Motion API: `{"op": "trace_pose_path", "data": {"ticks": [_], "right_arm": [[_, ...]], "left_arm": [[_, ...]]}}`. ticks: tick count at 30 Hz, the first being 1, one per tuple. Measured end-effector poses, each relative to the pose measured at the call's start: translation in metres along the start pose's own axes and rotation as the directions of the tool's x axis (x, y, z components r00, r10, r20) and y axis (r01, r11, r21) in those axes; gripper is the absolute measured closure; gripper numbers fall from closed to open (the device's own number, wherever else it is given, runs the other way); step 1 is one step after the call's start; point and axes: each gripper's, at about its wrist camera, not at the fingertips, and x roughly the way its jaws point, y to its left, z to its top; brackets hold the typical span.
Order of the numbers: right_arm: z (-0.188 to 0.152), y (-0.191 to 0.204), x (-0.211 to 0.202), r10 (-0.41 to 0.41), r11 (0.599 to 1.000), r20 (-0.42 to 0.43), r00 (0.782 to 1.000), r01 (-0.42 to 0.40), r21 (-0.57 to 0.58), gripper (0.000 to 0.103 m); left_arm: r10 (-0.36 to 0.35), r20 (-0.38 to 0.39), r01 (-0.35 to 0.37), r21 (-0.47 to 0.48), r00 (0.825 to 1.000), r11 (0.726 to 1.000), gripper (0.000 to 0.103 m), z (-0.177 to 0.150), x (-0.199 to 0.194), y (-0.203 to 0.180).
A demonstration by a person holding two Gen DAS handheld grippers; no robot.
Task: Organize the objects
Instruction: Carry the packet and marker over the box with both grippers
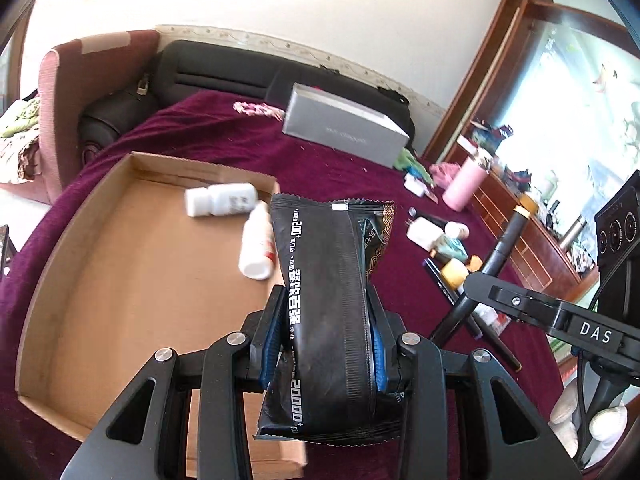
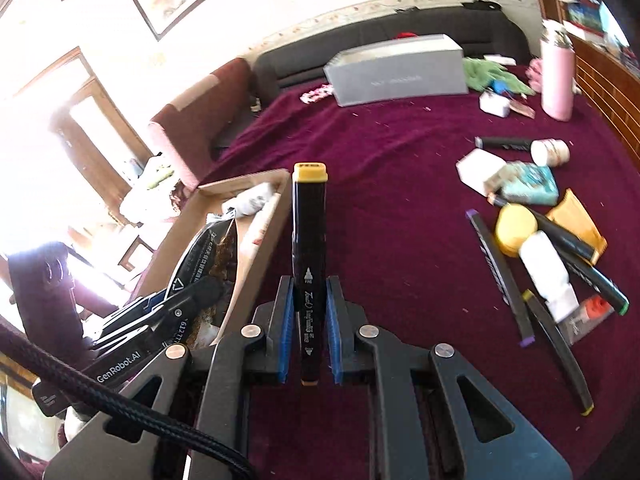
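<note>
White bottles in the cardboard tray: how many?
2: one white bottle lies near the cardboard tray's far wall, the other bottle beside the black packet. More may be hidden.

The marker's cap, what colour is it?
Yellow; the cap shows best in the right wrist view.

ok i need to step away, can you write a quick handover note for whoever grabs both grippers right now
Left gripper: shut on black packet, held over the cardboard tray.
Right gripper: shut on yellow-capped marker, beside the tray.
Done: two white bottles lie in the tray.
Left: drop both held items in, then clear the markers, tubes and small boxes on the maroon cloth.
</note>
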Motion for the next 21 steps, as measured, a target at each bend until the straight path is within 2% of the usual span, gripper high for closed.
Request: {"op": "trace_pose_path", "data": {"ticks": [7, 12, 21], "right_arm": [[0.015, 0.032, 0.002, 0.040, 0.997, 0.011, 0.999, -0.040, -0.060, 0.090], [0.024, 0.056, 0.007, 0.074, 0.992, 0.006, 0.997, -0.073, -0.104, 0.090], [0.036, 0.083, 0.047, 0.139, 0.981, -0.080, 0.987, -0.148, -0.123, 0.090]], "left_arm": [[0.040, 0.064, -0.037, -0.044, 0.997, 0.998, 0.071, 0.011, -0.023, 0.031], [0.096, 0.099, -0.089, -0.071, 0.990, 0.993, 0.071, 0.018, -0.033, 0.055], [0.216, 0.103, -0.211, -0.056, 0.971, 0.976, 0.071, 0.043, -0.025, 0.094]]}}
